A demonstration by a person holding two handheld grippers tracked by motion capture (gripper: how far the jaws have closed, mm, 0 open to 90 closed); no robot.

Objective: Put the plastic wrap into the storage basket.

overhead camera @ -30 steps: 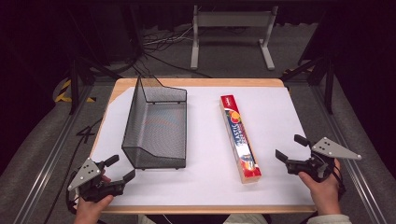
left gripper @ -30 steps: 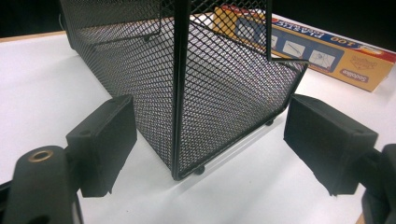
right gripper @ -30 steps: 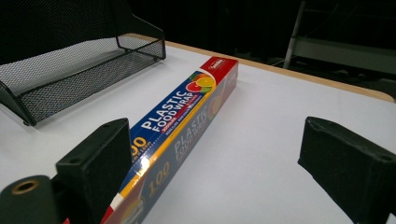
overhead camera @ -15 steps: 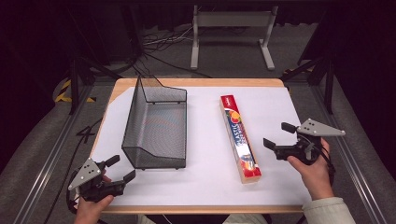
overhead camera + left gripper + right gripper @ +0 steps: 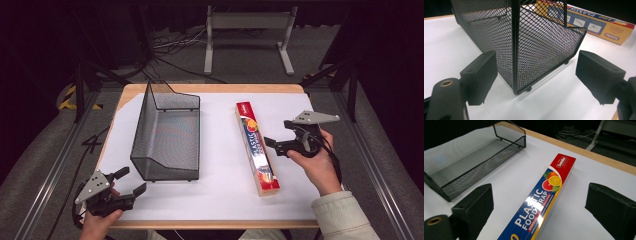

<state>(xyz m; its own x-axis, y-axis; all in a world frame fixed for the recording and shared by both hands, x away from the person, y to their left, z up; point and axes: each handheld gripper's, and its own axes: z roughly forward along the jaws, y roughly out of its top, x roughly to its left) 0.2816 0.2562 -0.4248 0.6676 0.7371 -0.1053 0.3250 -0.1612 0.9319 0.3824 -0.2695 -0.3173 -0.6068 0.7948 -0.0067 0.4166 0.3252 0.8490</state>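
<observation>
White paper covers the tabletop (image 5: 220, 200). Nearest, the left hand-held gripper (image 5: 126, 183) gapes wide by the mesh tray (image 5: 167, 135). The right hand-held gripper (image 5: 280, 135), equally wide, hovers beside the food-wrap box (image 5: 256, 148), lying lengthwise near-to-far; its red "Sodiko" end (image 5: 562, 161), legible in the right gripper view, points away.

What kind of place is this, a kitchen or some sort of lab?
Most likely a lab or recording studio, not a kitchen. The table is covered in plain white, dark curtains surround it, and loose cables run over the floor by a metal stand. A person holds a gripper in each hand.
</observation>
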